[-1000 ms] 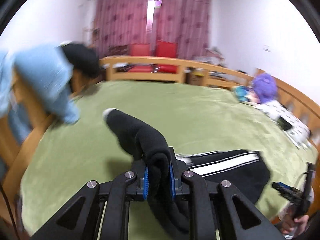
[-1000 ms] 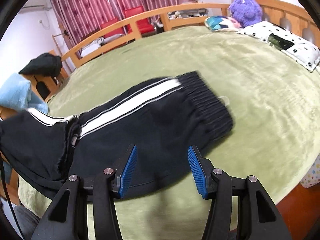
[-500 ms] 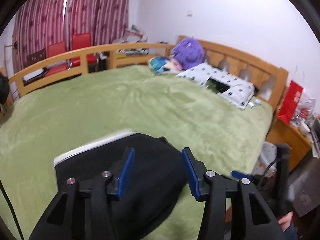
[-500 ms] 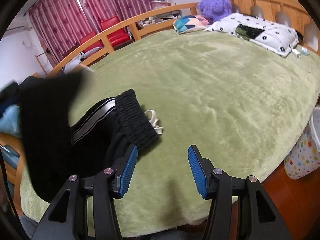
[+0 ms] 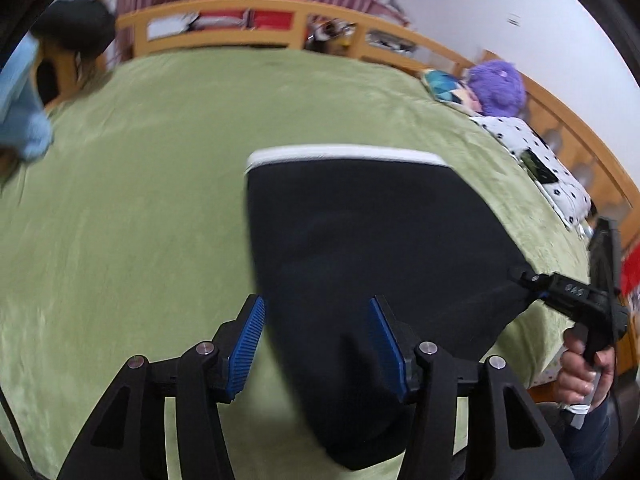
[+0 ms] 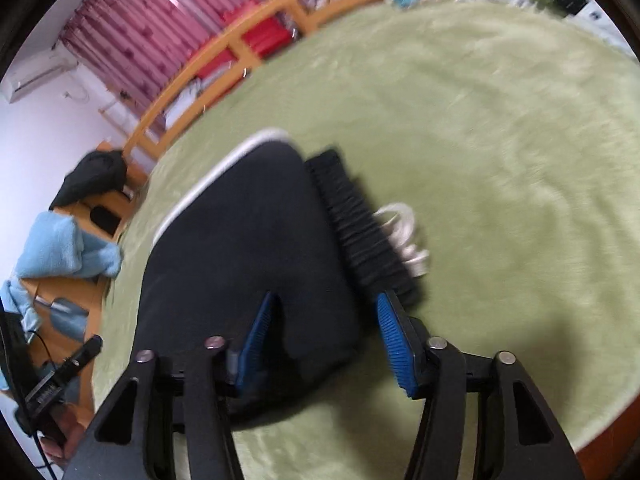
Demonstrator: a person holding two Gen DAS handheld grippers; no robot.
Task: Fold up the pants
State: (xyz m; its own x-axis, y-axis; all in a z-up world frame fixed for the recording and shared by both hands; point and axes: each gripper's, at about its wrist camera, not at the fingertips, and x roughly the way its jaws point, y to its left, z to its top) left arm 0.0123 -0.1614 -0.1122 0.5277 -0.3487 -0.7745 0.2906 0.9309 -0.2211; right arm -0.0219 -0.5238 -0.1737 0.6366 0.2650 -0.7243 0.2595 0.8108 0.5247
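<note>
A: One pair of pants (image 5: 360, 240), black, folded and lying on the green bed (image 5: 140, 200), centre to lower right in the left view. A white stripe runs along its far edge. Broad bare blanket lies to its left and beyond it.

B: And in the right view?

A: Same pants (image 6: 248, 248), centre-left. The ribbed waistband (image 6: 360, 232) sits along their right edge, with a white drawstring (image 6: 404, 236) poking out onto the blanket. The whole right half of that frame is bare green bed (image 6: 520, 160).

B: Grippers?

A: Two. The left gripper (image 5: 316, 344) is at the bottom of its frame, jaws opening; cloth lies between the blue pads, and neither pad presses on it. It has let go.

B: The right one?

A: The right gripper (image 6: 324, 344) has its jaws closing over the pants' near corner, by the waistband. Fabric is between the pads, with a gap showing at the right pad, so no clamp yet. It also shows at the right edge of the left view, a hand (image 5: 584, 376) around its handle.

B: The borders?

A: A wooden rail (image 5: 248, 4) along the top; a purple plush (image 5: 496, 88) and spotted pillow (image 5: 532, 152) upper right.
</note>
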